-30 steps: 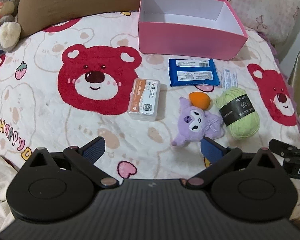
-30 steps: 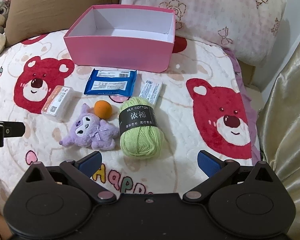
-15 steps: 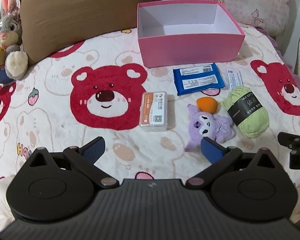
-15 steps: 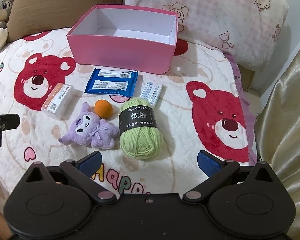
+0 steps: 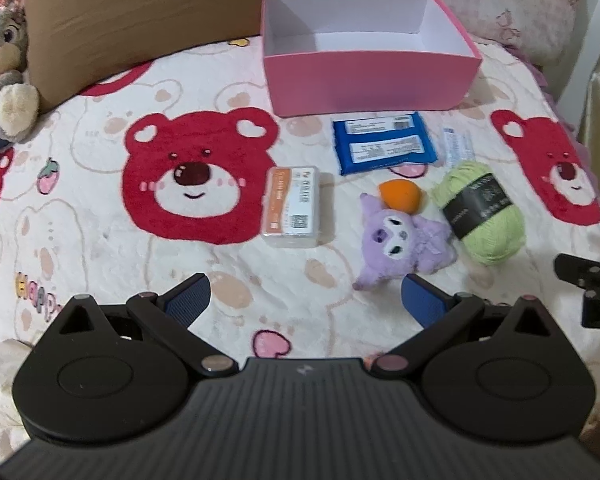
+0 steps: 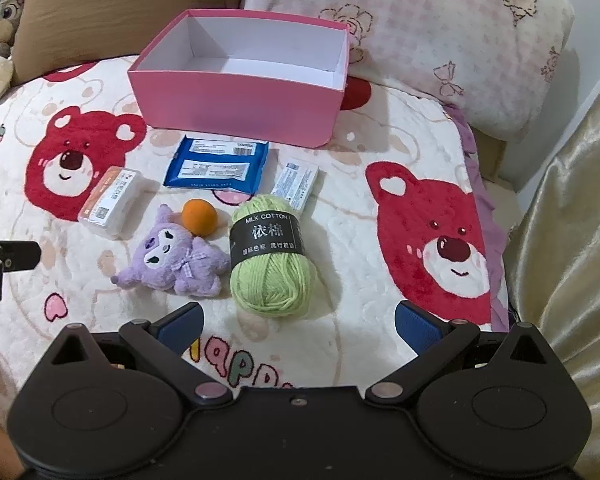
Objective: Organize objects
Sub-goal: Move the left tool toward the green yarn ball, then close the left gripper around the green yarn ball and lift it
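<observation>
Both claws spread wide, empty, w/ yarn (image 6: pixel 274 256) & plush (image 6: pixel 172 258) near pink box (image 6: pixel 236 108)

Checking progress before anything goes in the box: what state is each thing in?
Pink box: open, empty.
Yarn: lying on the blanket, banded.
Purple plush: lying on its side, touching the orange ball.
Blue pack: flat, sealed.
Left gripper: open, empty.
Right gripper: open, empty.
</observation>
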